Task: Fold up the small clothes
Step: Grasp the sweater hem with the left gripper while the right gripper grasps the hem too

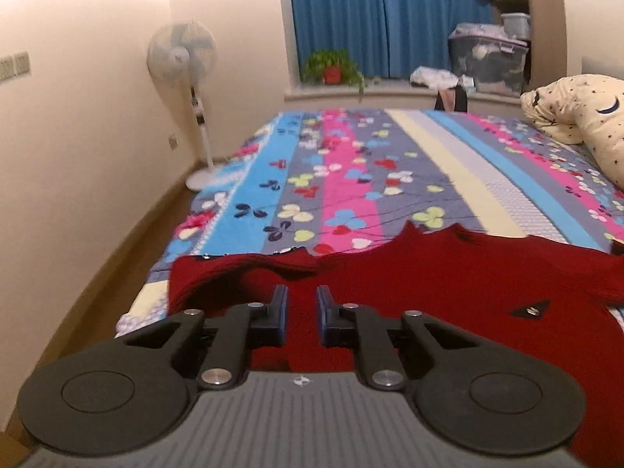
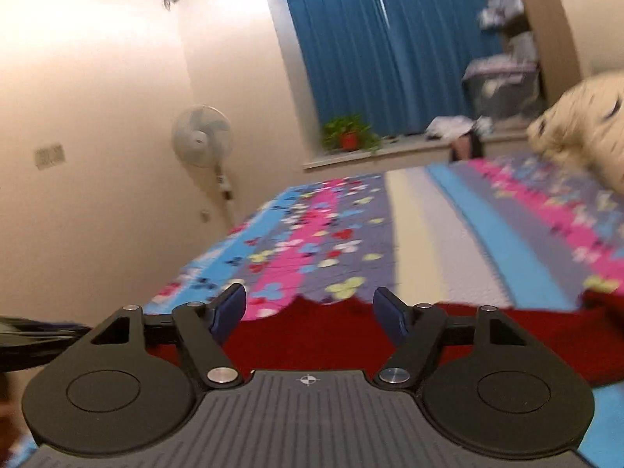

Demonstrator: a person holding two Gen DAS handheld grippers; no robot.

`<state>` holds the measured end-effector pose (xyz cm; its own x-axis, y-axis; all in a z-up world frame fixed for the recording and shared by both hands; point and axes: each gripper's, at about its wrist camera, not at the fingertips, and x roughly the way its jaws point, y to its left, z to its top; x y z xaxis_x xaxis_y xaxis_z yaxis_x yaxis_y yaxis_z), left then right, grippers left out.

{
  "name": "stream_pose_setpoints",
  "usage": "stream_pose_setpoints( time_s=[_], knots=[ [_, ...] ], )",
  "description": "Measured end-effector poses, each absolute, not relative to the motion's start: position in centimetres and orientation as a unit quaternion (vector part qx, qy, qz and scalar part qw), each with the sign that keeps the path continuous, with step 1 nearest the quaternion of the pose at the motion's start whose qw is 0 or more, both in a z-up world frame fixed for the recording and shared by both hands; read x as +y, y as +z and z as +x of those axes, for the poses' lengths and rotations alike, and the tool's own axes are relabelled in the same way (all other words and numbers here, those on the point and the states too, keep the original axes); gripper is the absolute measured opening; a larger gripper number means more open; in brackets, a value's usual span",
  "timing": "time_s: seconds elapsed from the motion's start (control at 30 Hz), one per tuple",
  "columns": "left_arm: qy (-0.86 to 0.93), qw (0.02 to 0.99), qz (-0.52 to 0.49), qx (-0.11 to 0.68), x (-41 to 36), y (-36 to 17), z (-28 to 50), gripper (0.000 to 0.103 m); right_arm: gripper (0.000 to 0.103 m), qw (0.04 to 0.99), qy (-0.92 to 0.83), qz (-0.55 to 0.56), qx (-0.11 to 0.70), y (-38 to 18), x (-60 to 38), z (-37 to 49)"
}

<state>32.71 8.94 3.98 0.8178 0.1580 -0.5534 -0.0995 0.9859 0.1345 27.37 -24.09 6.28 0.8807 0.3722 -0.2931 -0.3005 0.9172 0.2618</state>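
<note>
Your left gripper sits low over the dark red knit sweater, its blue-padded fingers drawn near each other with a narrow gap between them and red fabric showing through that gap; nothing is pinched. Your right gripper has its jaws spread wide, empty, above the near part of the same sweater.

You have the sweater lying spread on the near end of the bed, on the striped bedspread with its butterfly print. A small dark triangular patch with a metal stud shows on the sweater to the right of your left gripper.

At the bed's far right you can see a cream pillow with stars and a moon. A standing fan is by the left wall, and a potted plant sits on the sill before blue curtains. The right wrist view is blurred.
</note>
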Motion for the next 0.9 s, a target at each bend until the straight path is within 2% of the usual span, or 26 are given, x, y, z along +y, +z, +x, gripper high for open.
stream_pose_setpoints(
  time_s=[0.03,0.1,0.17,0.23,0.27,0.3,0.33,0.37,0.4,0.47,0.5,0.53,0.57,0.6,0.7,0.77,0.9],
  knots=[
    [0.072,0.951,0.065,0.295,9.4,3.5,34.4,0.016,0.055,0.964,0.179,0.098,0.171,6.3,-23.9,27.6],
    [0.086,0.944,0.096,0.304,10.4,2.0,38.2,0.018,0.037,0.965,0.178,0.089,0.171,6.1,-23.7,28.3],
    [0.095,0.940,0.099,0.313,11.6,0.6,41.4,0.026,0.027,0.961,0.175,0.099,0.188,5.8,-23.9,29.4],
    [0.100,0.934,0.116,0.322,12.5,-1.0,44.5,0.055,0.027,0.958,0.176,0.104,0.201,5.4,-23.8,29.9],
    [0.112,0.929,0.136,0.325,12.7,-2.1,46.0,0.064,0.027,0.956,0.179,0.104,0.209,5.0,-24.1,30.1],
    [0.118,0.923,0.155,0.332,12.9,-3.0,47.2,0.082,0.028,0.954,0.180,0.103,0.218,4.7,-24.3,30.4],
    [0.123,0.914,0.174,0.345,13.0,-4.0,48.3,0.087,0.029,0.952,0.179,0.102,0.227,4.1,-24.2,30.7],
    [0.126,0.904,0.190,0.362,13.3,-5.1,49.4,0.087,0.031,0.950,0.179,0.105,0.234,3.7,-24.2,30.8],
    [0.130,0.896,0.204,0.373,13.6,-5.9,50.1,0.085,0.038,0.949,0.177,0.106,0.240,3.3,-24.1,31.4],
    [0.132,0.886,0.216,0.388,14.4,-7.0,50.7,0.070,0.045,0.945,0.173,0.116,0.253,2.7,-24.3,31.9],
    [0.125,0.885,0.209,0.398,15.0,-7.2,50.8,0.045,0.045,0.942,0.172,0.120,0.261,2.3,-24.4,32.1],
    [0.122,0.885,0.206,0.400,15.4,-7.0,50.8,0.028,0.045,0.939,0.170,0.126,0.270,2.1,-24.4,32.5],
    [0.119,0.888,0.200,0.395,15.7,-6.5,50.6,0.022,0.045,0.937,0.168,0.130,0.276,1.7,-24.5,32.8],
    [0.124,0.894,0.192,0.386,15.7,-5.5,50.1,0.012,0.045,0.935,0.166,0.136,0.283,1.3,-24.6,33.0],
    [0.123,0.922,0.180,0.320,13.2,-1.3,46.8,0.011,0.045,0.932,0.145,0.138,0.301,0.4,-24.9,33.5],
    [0.065,0.950,0.136,0.275,10.4,1.4,43.9,0.011,0.046,0.936,0.108,0.123,0.312,-0.4,-24.9,33.8],
    [-0.056,0.966,0.052,0.246,4.5,2.6,40.0,0.012,0.046,0.923,0.076,0.162,0.340,-2.1,-26.1,34.7]
  ],
)
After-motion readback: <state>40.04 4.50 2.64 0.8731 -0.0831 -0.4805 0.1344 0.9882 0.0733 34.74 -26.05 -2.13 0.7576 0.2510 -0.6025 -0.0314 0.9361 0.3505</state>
